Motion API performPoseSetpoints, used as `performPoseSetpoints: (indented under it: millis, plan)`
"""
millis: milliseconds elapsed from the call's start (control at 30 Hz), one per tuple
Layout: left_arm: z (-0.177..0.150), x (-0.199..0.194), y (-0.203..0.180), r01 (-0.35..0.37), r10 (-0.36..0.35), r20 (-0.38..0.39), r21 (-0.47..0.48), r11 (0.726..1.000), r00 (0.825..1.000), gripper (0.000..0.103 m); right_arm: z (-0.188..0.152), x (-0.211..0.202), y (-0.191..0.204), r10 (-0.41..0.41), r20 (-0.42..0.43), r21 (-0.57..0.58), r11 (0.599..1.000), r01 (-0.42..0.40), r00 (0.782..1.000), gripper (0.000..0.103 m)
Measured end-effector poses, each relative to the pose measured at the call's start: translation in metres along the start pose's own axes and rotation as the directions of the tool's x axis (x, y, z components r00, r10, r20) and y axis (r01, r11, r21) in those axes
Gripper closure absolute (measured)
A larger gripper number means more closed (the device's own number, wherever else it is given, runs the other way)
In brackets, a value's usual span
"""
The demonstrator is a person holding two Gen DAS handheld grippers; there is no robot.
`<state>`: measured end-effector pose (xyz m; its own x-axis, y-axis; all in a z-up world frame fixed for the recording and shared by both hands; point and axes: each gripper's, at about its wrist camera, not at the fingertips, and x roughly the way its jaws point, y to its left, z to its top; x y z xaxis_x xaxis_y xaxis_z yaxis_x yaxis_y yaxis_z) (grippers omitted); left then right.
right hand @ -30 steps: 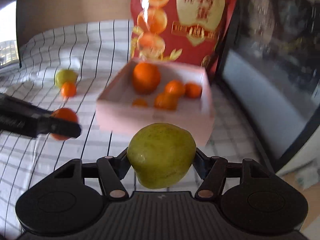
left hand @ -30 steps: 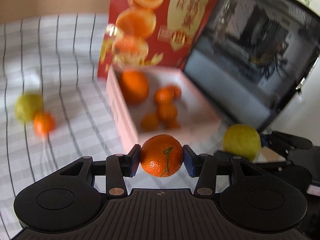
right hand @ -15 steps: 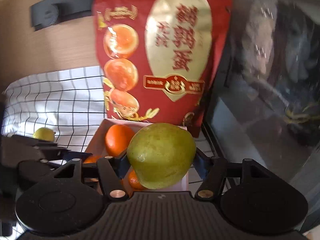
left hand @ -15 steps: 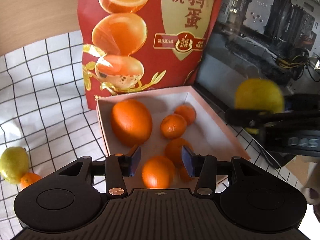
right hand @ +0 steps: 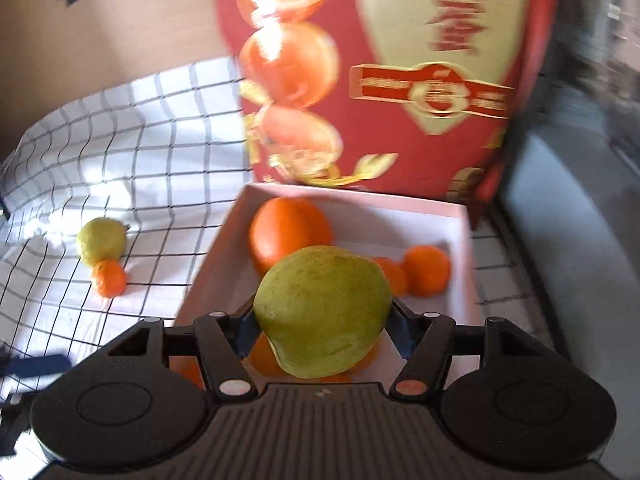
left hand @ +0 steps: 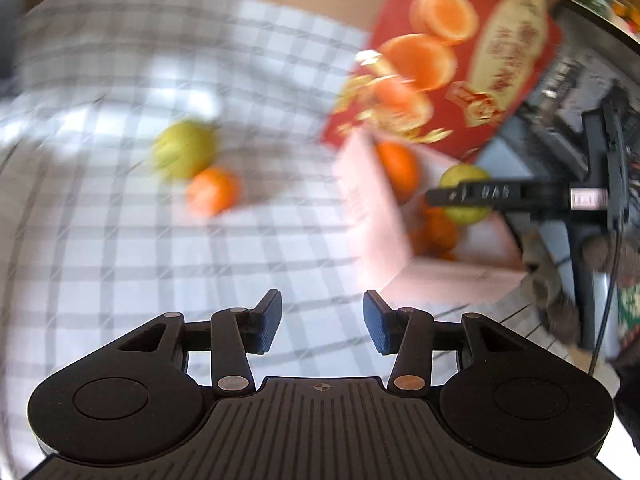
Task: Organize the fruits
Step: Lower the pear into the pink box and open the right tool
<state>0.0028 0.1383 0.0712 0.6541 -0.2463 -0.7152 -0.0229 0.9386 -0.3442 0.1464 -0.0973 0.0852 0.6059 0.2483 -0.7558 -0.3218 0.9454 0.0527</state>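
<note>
Your left gripper [left hand: 322, 322] has its fingers [left hand: 267, 322] spread wide with nothing between them, only checked cloth [left hand: 120, 240] below. Your right gripper [right hand: 322, 320] is clenched on a green pear [right hand: 322, 310], the fingers pressing its two sides, and the pear hangs over the near end of the pink box [right hand: 460, 216].

In the box, from the right wrist view, you have a large orange [right hand: 288, 232] at the far left and small mandarins [right hand: 426, 270] to its right, with more orange fruit showing under the held pear. Behind the box stands a red printed bag [right hand: 400, 80].

Out on the surface to the left, a yellow-green fruit [right hand: 100, 240] lies touching a small mandarin [right hand: 109, 278] on its near side.

The left wrist view is badly blurred, but it gives you what the other cannot: the right gripper seen from the side, a dark finger across the pear above the box. The right wrist view catches only a blurred dark shape at its lower left edge; you cannot tell what it is.
</note>
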Motion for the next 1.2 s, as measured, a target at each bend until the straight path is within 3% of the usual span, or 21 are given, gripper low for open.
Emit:
performPoseSetpoints:
  millis: [233,367,467,567,700,800,1067,1200]
  plan:
    - [-0.022,-0.035,0.044,-0.097,0.101,0.028,-0.119,0.988,0.995,0.053,-0.004,0.035,0.027,0.023,-0.089,-0.005,1.000,-0.024,0.996,0.038]
    - [-0.031,-0.048,0.060,-0.132,0.141,0.041,-0.166,0.977,0.989,0.053,-0.006,0.022,0.044,-0.016,-0.011,-0.049,0.999,0.016,1.000,0.037]
    - [-0.038,-0.056,0.070,-0.154,0.166,0.046,-0.198,0.968,0.985,0.053,-0.005,0.002,0.069,-0.045,0.097,-0.144,0.988,0.059,0.994,0.032]
    - [-0.041,-0.058,0.075,-0.172,0.186,0.043,-0.214,0.961,0.982,0.053,-0.002,-0.011,0.098,0.005,0.178,-0.228,0.973,0.037,0.984,0.025]
    - [-0.048,-0.067,0.081,-0.189,0.206,0.052,-0.227,0.955,0.977,0.053,0.005,-0.001,0.139,0.156,0.117,-0.273,0.955,-0.119,0.981,0.025]
    - [-0.052,-0.072,0.084,-0.198,0.217,0.058,-0.236,0.951,0.975,0.053,0.011,0.022,0.176,0.202,0.068,-0.291,0.941,-0.174,0.977,0.025]
    - [-0.070,-0.097,0.096,-0.245,0.269,0.055,-0.272,0.931,0.962,0.053,0.033,0.095,0.225,0.169,0.014,-0.167,0.972,-0.164,0.986,0.025]
    - [-0.078,-0.116,0.102,-0.270,0.304,0.070,-0.301,0.915,0.950,0.053,0.033,0.123,0.233,0.132,-0.041,-0.175,0.975,-0.138,0.990,0.025]
